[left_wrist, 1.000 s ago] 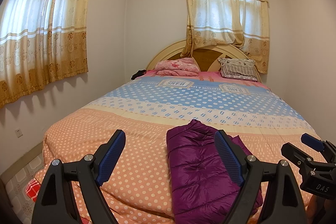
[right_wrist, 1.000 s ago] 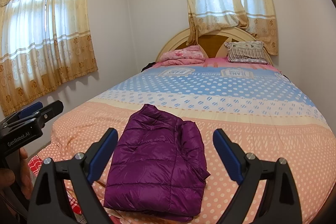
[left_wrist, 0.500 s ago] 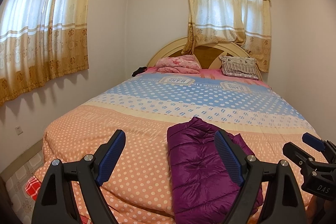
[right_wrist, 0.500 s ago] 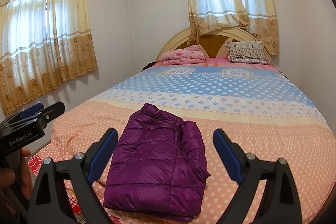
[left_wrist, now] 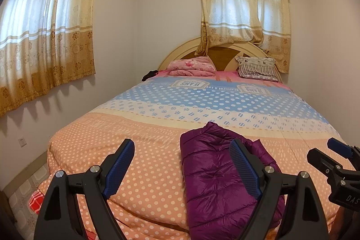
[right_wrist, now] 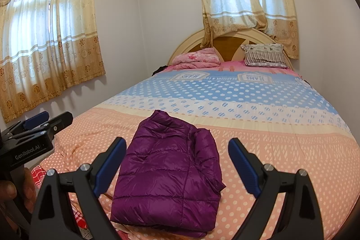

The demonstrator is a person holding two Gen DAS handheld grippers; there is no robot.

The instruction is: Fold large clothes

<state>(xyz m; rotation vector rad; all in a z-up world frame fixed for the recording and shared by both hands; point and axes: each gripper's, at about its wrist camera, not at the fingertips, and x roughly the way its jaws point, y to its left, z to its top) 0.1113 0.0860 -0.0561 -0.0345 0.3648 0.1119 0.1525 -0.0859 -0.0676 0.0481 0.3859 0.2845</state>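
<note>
Right wrist: whole folded jacket [right_wrist: 167, 174], hand [right_wrist: 13, 192] | both grippers [right_wrist: 176, 163] [left_wrist: 182, 163] spread, empty

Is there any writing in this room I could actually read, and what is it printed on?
"GenRobot.AI": on the black body of the left gripper, seen from the right wrist view.
"DAS", cut off by the picture's edge: on the right gripper body, left wrist view.
"JEANS", upside down: on two badge prints on the bedspread.
A line of capitals beside the badges: upside down, too small to read surely.
</note>
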